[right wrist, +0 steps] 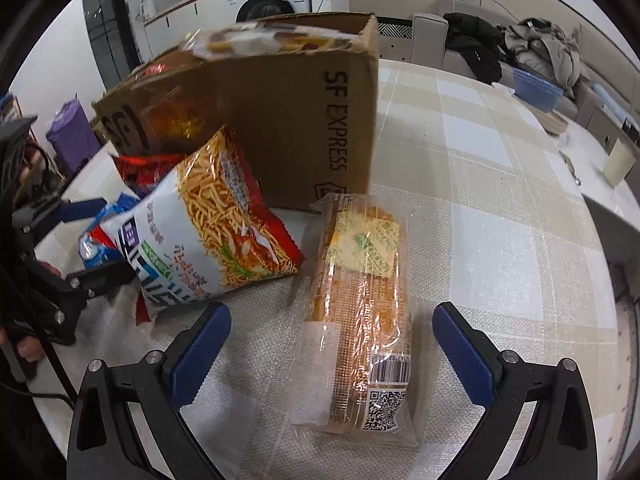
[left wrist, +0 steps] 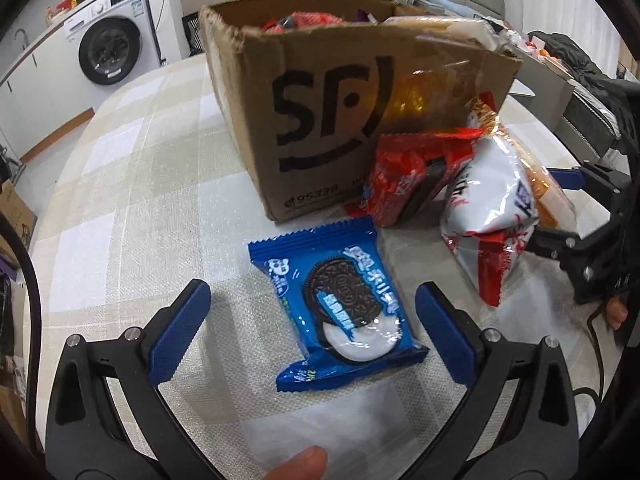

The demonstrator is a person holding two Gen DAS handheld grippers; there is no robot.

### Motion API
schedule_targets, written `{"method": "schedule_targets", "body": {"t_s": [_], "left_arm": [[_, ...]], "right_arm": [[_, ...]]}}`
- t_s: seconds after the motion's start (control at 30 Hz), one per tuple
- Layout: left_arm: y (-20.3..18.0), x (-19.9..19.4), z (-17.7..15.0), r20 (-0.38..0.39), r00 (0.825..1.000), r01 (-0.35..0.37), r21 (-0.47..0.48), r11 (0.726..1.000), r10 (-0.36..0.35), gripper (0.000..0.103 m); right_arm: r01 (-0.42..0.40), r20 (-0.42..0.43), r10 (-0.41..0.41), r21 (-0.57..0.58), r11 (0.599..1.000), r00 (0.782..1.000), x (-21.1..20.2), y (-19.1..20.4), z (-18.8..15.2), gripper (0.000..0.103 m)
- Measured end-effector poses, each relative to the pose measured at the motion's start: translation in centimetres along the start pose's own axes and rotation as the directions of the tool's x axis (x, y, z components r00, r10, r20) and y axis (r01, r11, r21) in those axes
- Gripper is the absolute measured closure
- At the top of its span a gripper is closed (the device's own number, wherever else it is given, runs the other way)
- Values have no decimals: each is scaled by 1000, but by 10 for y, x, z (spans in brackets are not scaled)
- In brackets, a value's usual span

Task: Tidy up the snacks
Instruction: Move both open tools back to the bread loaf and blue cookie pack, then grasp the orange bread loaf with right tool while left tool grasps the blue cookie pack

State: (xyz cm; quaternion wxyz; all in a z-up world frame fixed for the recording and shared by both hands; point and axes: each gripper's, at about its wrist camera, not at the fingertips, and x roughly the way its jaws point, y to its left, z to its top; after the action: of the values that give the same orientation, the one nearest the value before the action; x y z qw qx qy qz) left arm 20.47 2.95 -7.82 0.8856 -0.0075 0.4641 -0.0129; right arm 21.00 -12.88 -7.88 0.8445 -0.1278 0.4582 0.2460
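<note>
A blue Oreo packet [left wrist: 340, 312] lies flat on the checked tablecloth between the open fingers of my left gripper [left wrist: 312, 312]. A brown SF cardboard box [left wrist: 344, 112] stands behind it, with snacks inside. A red packet [left wrist: 400, 176] and a white-and-red noodle-snack bag [left wrist: 484, 216] lean by the box's right corner. In the right wrist view my right gripper [right wrist: 332, 336] is open around a clear-wrapped orange cracker pack [right wrist: 360, 312] lying on the cloth. The noodle-snack bag [right wrist: 212, 224] lies to its left, against the box [right wrist: 280, 120].
The right gripper's frame [left wrist: 592, 240] shows at the right edge of the left wrist view. The left gripper [right wrist: 60, 240] shows at the left of the right wrist view. A washing machine [left wrist: 112, 44] and a sofa with clothes [right wrist: 520, 44] stand beyond the table.
</note>
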Motion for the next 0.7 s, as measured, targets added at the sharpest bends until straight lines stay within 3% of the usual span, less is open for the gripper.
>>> {"method": "schedule_targets", "body": {"t_s": [0.57, 0.7], "left_arm": [[2, 5, -1, 0, 1000, -3, -2, 1000, 3, 0], [1, 4, -1, 0, 1000, -3, -2, 1000, 3, 0]], "right_arm": [[-18, 24, 18, 27, 999, 1000, 0, -7, 2, 0], [-34, 53, 31, 72, 997, 998, -4, -16, 2, 17]]}}
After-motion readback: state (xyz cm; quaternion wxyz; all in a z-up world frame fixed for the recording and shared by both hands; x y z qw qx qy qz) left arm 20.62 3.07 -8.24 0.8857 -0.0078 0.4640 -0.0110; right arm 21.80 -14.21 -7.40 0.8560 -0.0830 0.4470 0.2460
